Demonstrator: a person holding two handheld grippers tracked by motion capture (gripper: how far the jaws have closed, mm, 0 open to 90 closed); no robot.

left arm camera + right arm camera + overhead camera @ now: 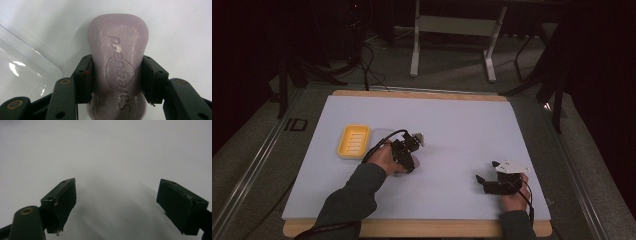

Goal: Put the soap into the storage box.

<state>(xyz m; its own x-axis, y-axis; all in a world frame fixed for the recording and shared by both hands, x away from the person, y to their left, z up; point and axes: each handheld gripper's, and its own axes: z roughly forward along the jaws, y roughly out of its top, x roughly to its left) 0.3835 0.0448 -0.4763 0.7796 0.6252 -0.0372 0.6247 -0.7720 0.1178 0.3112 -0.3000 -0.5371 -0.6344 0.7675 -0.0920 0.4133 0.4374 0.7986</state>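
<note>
Meanwhile, the left tongs (117, 80) pinch a purple soap bar (117, 60), and the right tongs (117, 205) stand spread.

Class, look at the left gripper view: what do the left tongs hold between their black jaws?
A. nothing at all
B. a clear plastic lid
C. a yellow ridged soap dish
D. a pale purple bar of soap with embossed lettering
D: the left tongs press from both sides on the pale purple bar of soap, whose embossed lettering faces the camera.

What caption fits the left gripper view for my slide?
Left gripper shut on a lilac soap bar over the white table, clear tray beside it.
</note>
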